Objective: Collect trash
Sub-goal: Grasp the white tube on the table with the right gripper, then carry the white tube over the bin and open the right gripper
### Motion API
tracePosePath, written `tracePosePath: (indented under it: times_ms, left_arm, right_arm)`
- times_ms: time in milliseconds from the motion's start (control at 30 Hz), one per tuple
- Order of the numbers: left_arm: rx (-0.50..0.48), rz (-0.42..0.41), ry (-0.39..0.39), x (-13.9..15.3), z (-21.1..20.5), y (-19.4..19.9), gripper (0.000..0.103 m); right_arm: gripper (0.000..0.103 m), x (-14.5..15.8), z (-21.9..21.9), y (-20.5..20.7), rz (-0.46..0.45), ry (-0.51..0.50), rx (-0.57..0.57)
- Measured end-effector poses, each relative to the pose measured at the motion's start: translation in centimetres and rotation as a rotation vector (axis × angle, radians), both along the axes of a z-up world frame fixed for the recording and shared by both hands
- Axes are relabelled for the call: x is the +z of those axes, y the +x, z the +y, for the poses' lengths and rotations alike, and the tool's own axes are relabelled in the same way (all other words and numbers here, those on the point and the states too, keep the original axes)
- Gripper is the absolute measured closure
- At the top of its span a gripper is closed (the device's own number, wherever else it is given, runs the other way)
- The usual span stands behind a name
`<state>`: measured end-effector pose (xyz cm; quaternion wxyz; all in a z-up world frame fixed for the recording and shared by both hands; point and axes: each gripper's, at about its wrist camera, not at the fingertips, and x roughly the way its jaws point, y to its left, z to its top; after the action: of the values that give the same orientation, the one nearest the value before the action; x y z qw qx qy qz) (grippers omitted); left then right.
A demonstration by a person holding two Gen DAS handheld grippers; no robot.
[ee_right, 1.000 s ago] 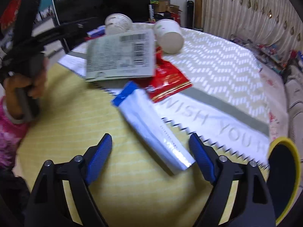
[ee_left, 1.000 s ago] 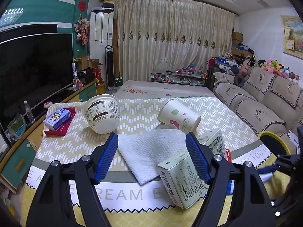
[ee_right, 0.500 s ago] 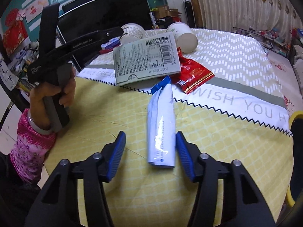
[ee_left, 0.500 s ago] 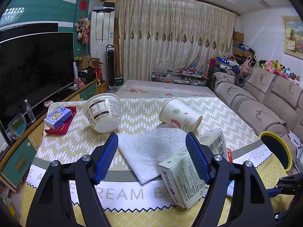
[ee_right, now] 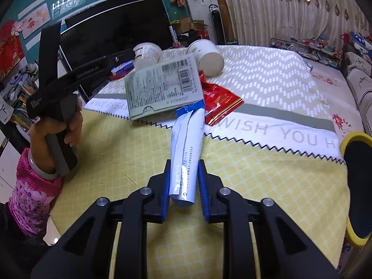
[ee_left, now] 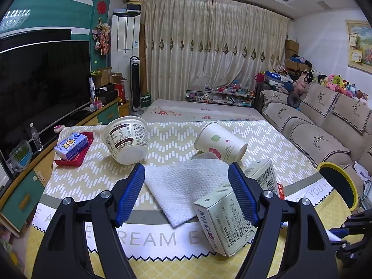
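The right gripper (ee_right: 183,186) had just closed its blue fingers (ee_right: 165,190) on the near end of the white and silver foil sachet with a blue sealed end (ee_right: 186,148), and the fingers pressed it from both sides. The sachet lay on the desk (ee_right: 267,186) with the yellow patterned cloth; its blue end reached under the edge of the pale green cardboard box with a barcode (ee_right: 162,88) and lay just beside the crumpled red foil wrapper (ee_right: 218,102).

The risk, as I judge it, was in the lift. The foil was smooth and thin, and only one end was held, so it could slip out or fold. Its far end could also drag the box and push that off the desk edge. The yellow-rimmed black bin (ee_right: 358,186) stood to the right of the sachet, and a loose, hanging sachet might miss its opening.

The left gripper (ee_left: 186,195) hovered with its fingers wide and empty over the white textured paper napkin (ee_left: 183,190), beyond the box.
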<state>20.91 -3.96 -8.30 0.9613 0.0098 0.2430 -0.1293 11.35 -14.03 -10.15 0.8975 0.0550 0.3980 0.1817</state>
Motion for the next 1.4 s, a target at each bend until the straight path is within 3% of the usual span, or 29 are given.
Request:
tracePosePath:
  times_ms: [300, 533, 767, 833, 900, 1100, 1400]
  left_arm:
    - [-0.016, -0.009, -0.003, 0.1, -0.1, -0.1, 0.029]
    - [-0.031, -0.002, 0.002, -0.1, -0.4, -0.1, 0.029]
    - [-0.037, 0.005, 0.016, -0.3, -0.8, 0.0, 0.029]
    - [-0.042, 0.009, 0.019, -0.4, -0.9, 0.1, 0.029]
    - [-0.046, 0.013, 0.022, -0.6, -1.0, 0.1, 0.029]
    - [-0.098, 0.058, -0.011, -0.9, -1.2, 0.3, 0.029]
    - [-0.171, 0.141, -0.059, -1.3, -1.8, 0.6, 0.029]
  right_arm:
    - [0.082, 1.9, -5.3, -1.4, -0.057, 0.013, -0.143]
    - [0.081, 1.7, -14.2, -2.7, -0.058, -0.018, -0.429]
    - [0.081, -1.2, -22.3, -2.7, 0.037, -0.081, -0.69]
    - [0.074, -2.3, -23.6, -2.5, 0.078, -0.093, -0.727]
    - [0.054, -3.2, -24.6, -2.3, 0.097, -0.108, -0.773]
    - [0.044, -3.6, -24.4, -3.3, 0.074, -0.085, -0.791]
    - [0.043, -3.7, -23.0, -3.0, 0.068, -0.067, -0.744]
